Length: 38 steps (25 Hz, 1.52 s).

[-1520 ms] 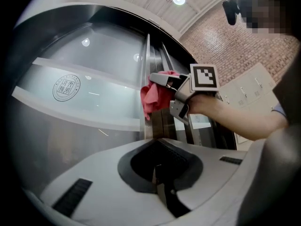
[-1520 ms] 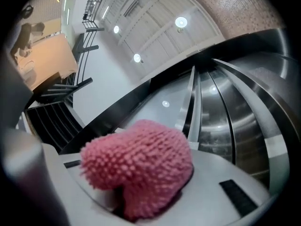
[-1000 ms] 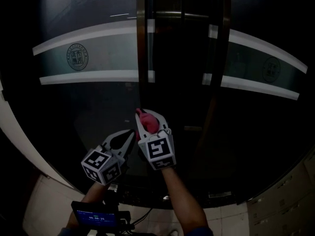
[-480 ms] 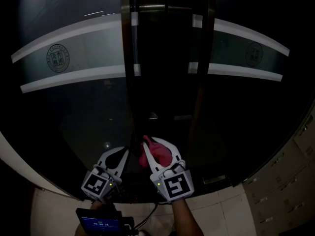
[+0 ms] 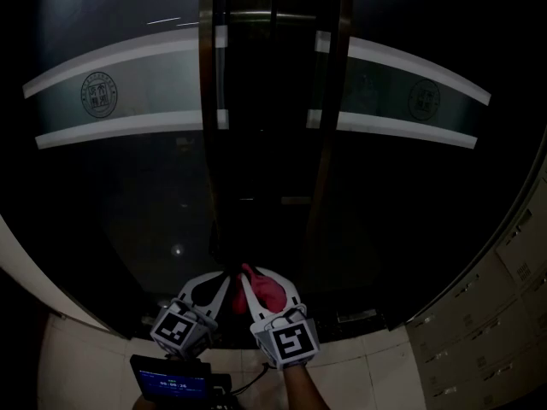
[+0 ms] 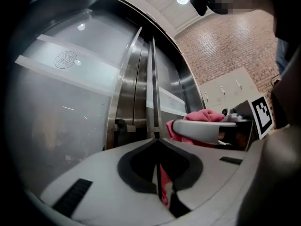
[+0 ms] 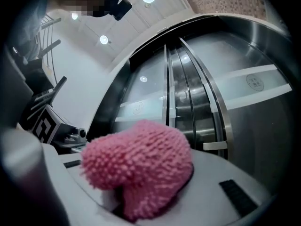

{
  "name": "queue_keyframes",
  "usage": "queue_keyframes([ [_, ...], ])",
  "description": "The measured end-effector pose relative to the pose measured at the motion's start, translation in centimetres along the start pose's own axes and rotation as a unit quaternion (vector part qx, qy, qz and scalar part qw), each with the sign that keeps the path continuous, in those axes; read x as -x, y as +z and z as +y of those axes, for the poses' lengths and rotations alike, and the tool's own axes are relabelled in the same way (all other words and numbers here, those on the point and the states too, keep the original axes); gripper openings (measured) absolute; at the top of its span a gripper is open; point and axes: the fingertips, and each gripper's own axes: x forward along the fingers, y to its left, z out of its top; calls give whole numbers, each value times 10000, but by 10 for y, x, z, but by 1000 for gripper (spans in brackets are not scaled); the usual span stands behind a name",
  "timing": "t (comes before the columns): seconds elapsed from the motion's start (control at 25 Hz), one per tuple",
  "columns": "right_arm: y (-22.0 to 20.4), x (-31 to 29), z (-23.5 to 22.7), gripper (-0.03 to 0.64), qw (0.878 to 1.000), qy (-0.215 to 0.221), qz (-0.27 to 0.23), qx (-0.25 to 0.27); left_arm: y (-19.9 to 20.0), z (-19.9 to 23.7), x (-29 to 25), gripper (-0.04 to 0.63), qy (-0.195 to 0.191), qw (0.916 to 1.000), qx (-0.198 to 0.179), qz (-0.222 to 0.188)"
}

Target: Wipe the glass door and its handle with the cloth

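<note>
The dark glass door (image 5: 111,195) fills the head view, with tall metal handle bars (image 5: 207,143) on either side of its centre seam. My right gripper (image 5: 261,273) is shut on the pink fluffy cloth (image 5: 267,290), low down by the bottom of the left handle bar. In the right gripper view the cloth (image 7: 141,166) bulges between the jaws, with the handle (image 7: 165,93) beyond. My left gripper (image 5: 224,278) is just left of it, jaws shut tip to tip (image 6: 155,141). A thin red strip shows in the slit; I cannot tell what it is.
Two frosted white stripes and a round emblem (image 5: 96,94) cross the glass. Pale floor tiles (image 5: 85,366) run under the door. A small lit screen (image 5: 169,381) sits below my hands. Lockers (image 5: 496,314) stand at the right, and a brick wall (image 6: 221,46) behind.
Both grippers have come down along the door's centre seam from mid height to near its bottom edge. The right gripper still holds the cloth.
</note>
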Motion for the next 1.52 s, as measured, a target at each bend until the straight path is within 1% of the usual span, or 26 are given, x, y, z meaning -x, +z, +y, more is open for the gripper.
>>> queue_keyframes([
  [0.16, 9, 14, -1, 55, 9997, 223, -59, -5, 0, -24, -7, 12, 108, 9999, 17, 36],
  [0.32, 16, 19, 0, 55, 9990, 421, -164, -42, 2, -32, -8, 12, 258, 9997, 16, 45],
  [0.52, 19, 19, 5, 55, 9983, 525, -246, -76, 2, -29, -4, 12, 342, 9993, 171, 46],
  [0.64, 17, 20, 6, 54, 9982, 535, -241, -109, -8, -25, -1, 12, 315, 9994, 114, 83],
  [0.8, 13, 17, 8, 54, 9983, 526, -212, -157, -5, -26, 0, 12, 347, 9991, 150, 164],
  [0.88, 11, 11, 9, 55, 9982, 547, -181, -157, -7, -20, 2, 12, 393, 9991, 103, 154],
  [1.04, 13, -12, 9, 55, 9980, 605, -180, -70, 1, -10, -1, 12, 480, 9987, 139, 114],
  [1.24, 33, -64, -7, 55, 9974, 654, -306, 72, 10, 26, -3, 12, 531, 9986, -10, -48],
  [1.36, 51, -100, -25, 55, 9969, 552, -490, 283, 16, 42, -11, 12, 443, 9990, -103, -33],
  [1.44, 61, -120, -36, 55, 9968, 443, -564, 344, 23, 50, -20, 12, 355, 9993, -132, 13],
  [1.52, 67, -136, -46, 54, 9967, 309, -651, 377, 27, 60, -28, 12, 289, 9994, -157, -42],
])
